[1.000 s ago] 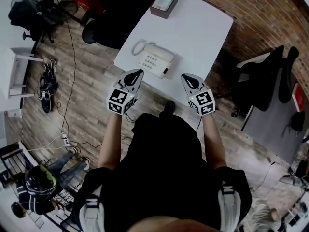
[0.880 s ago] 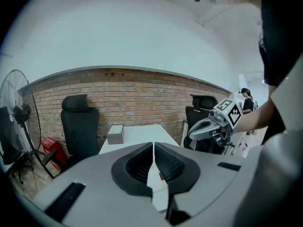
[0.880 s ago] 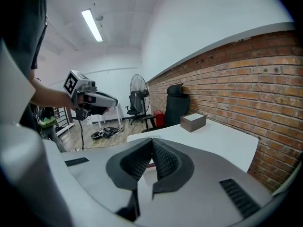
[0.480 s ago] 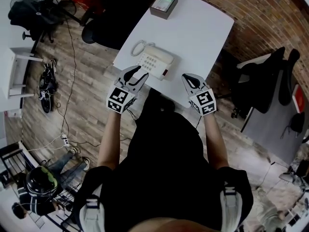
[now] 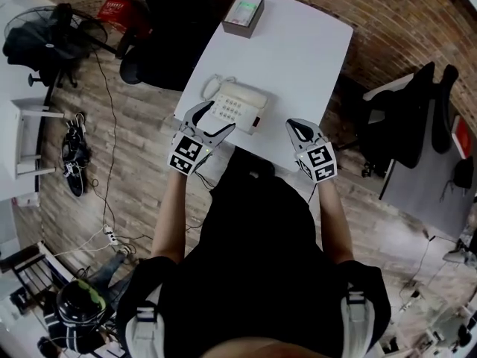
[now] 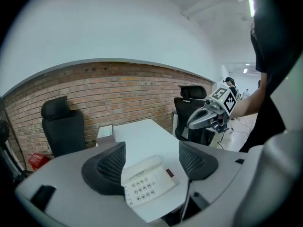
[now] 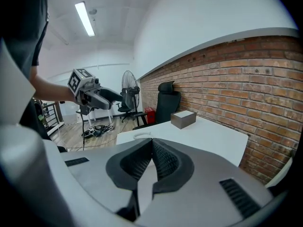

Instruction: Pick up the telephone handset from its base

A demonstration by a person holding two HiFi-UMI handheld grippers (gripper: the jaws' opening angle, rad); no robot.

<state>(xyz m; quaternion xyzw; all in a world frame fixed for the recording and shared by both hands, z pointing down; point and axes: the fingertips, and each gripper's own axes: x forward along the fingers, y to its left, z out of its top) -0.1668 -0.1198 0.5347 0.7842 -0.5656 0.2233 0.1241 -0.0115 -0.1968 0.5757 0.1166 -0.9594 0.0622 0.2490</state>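
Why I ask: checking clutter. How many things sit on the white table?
2: the telephone at the near edge, and a small box at the far corner. Nothing seems hidden.

A red brick wall (image 6: 118, 89) runs behind the white worktop (image 5: 298, 58), with plain white wall above the brick. The floor (image 5: 134, 170) is wood plank, and a black office chair (image 5: 160, 51) stands beside the worktop. A strip light (image 7: 85, 19) glows on the white ceiling.

Left gripper (image 5: 215, 118) newly agape; right (image 5: 298, 125) closed
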